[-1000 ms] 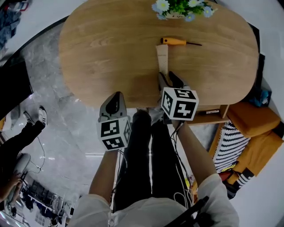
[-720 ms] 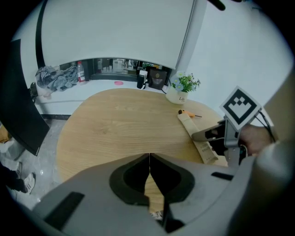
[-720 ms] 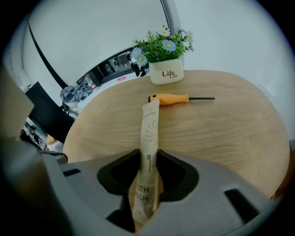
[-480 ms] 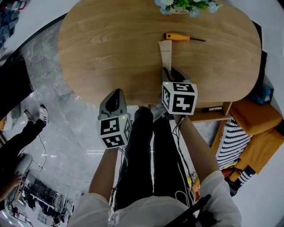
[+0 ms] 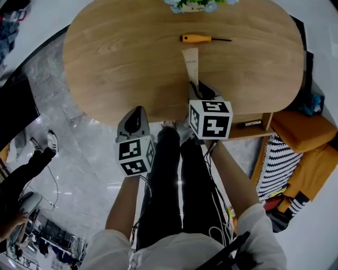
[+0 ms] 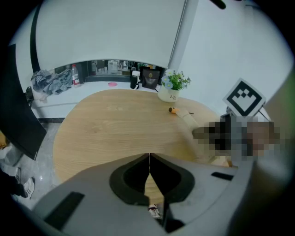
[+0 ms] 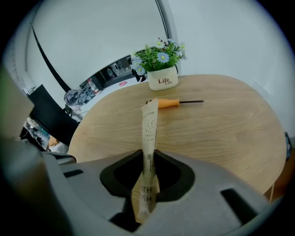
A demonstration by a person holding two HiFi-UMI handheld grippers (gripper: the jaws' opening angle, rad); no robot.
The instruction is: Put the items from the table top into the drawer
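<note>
tan paper packet point(image 5: 191, 64) clamped in just-closed right claw point(image 7: 148, 159), near end hidden, left claw point(image 6: 150, 157) together, potted flowers point(image 5: 193, 4) cut off

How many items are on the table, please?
3: flower pot at the far edge, screwdriver before it, paper packet in the right gripper, jaws just closed on it.

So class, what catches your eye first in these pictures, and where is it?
The right claw, which has just been closing, pinches a long tan paper packet at the oval table's near edge. Beyond it lies an orange-handled screwdriver, and a white pot of flowers stands at the far edge.
</note>
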